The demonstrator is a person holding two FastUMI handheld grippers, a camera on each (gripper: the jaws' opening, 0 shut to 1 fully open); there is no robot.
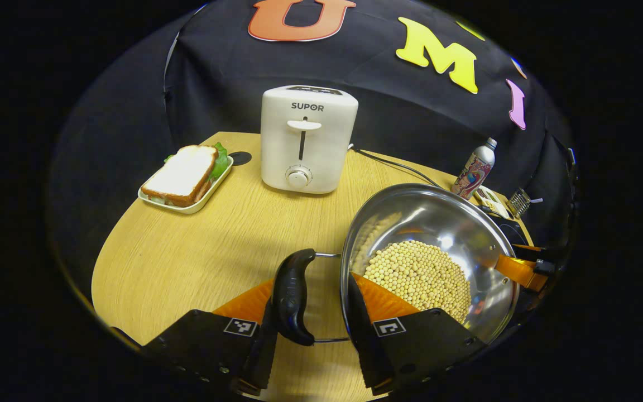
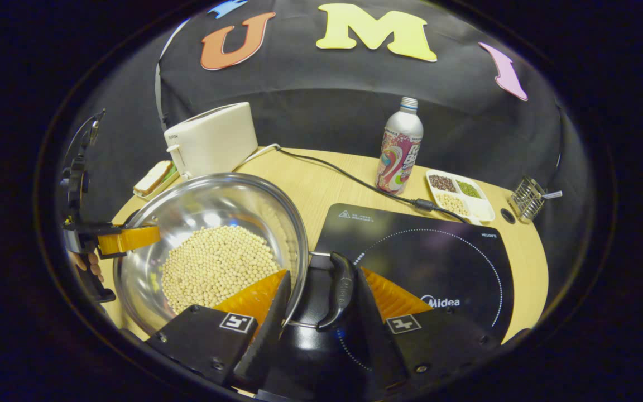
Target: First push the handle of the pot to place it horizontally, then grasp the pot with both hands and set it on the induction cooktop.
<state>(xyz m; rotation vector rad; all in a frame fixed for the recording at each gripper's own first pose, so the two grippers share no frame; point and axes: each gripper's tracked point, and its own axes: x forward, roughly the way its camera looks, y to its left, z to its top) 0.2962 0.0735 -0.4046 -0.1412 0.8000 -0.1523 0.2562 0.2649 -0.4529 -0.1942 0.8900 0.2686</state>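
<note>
I see the pot (image 1: 433, 245), a shiny steel bowl-shaped pan holding a heap of pale round beans (image 1: 419, 276), lower right of the left gripper view and lower left of the right gripper view. Its two black side handles (image 1: 293, 296) stand on wire loops at opposite rims, one at bottom centre of each view. The induction cooktop (image 2: 427, 262) is a flat black glass slab with a dotted ring, lower right of the right gripper view; the pot's near edge overlaps its left side.

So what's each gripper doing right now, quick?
Left gripper: closed on the pot's left handle.
Right gripper: closed on the pot's right handle.
</note>
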